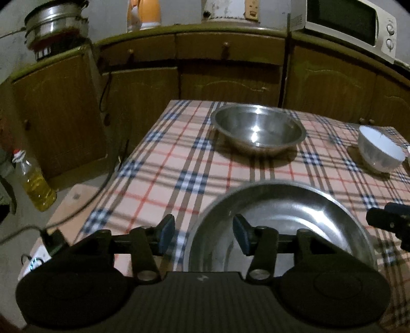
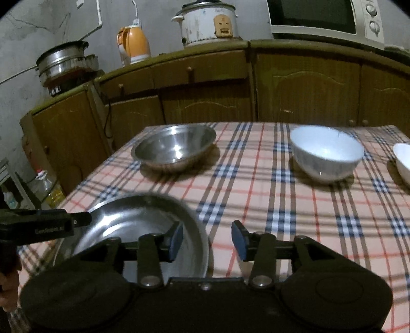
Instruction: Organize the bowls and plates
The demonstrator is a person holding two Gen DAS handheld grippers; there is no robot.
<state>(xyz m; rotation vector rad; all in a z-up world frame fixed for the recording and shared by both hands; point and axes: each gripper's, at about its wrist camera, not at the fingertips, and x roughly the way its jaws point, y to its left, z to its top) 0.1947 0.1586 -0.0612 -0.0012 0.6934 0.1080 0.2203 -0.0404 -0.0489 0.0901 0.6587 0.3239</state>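
A steel plate (image 1: 294,217) lies at the near edge of the plaid table (image 1: 179,166); it also shows in the right wrist view (image 2: 133,217). My left gripper (image 1: 203,237) is open, its fingers astride the plate's left rim. My right gripper (image 2: 207,239) is open and empty, astride the plate's right rim. A steel bowl (image 1: 257,129) sits at the far side of the table; the right wrist view (image 2: 174,147) shows it too. A white bowl (image 1: 379,149) stands at the right; it also appears in the right wrist view (image 2: 326,153), with a second white bowl (image 2: 403,161) beside it.
Wooden cabinets (image 1: 230,76) run behind the table, with a microwave (image 1: 351,23), rice cooker (image 2: 207,21), orange kettle (image 2: 133,44) and steel pot (image 1: 55,21) on top. An oil bottle (image 1: 33,181) stands on the floor at the left, near cables.
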